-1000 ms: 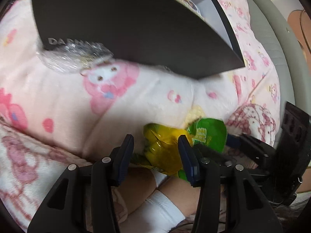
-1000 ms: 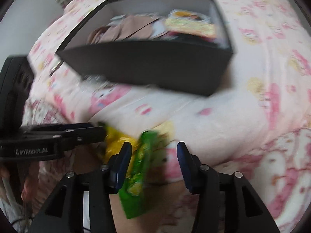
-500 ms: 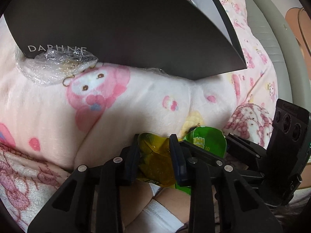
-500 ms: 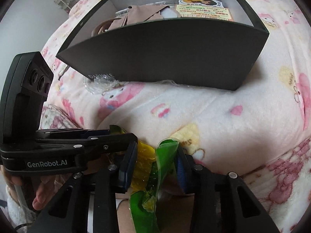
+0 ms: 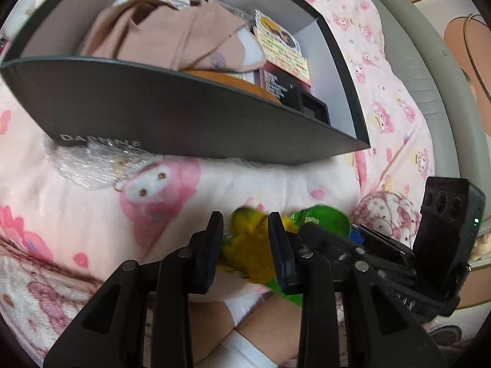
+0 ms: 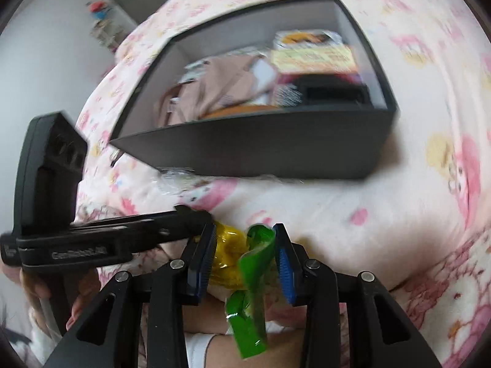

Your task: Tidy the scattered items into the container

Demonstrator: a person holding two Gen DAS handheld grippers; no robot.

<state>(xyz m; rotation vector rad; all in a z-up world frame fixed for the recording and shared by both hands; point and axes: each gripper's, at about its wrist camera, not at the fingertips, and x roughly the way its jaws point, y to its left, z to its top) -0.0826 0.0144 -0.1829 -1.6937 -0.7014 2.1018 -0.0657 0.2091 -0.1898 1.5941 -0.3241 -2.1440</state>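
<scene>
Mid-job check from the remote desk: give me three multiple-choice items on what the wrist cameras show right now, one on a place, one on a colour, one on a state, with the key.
1. Where does the crinkled clear wrapper lie?
A. inside the box
B. on the blanket against the dark box's near wall
C. in a gripper

2. What colour is the packet in the right gripper?
A. green
B. red
C. white

3. What is the state of the left gripper?
A. wide open and empty
B. shut with nothing in it
C. shut on the yellow packet

Key: 1 B, it sits below the box's lettering; 2 A, the green packet hangs between the pads; 3 C, both pads press the yellow packet.
</scene>
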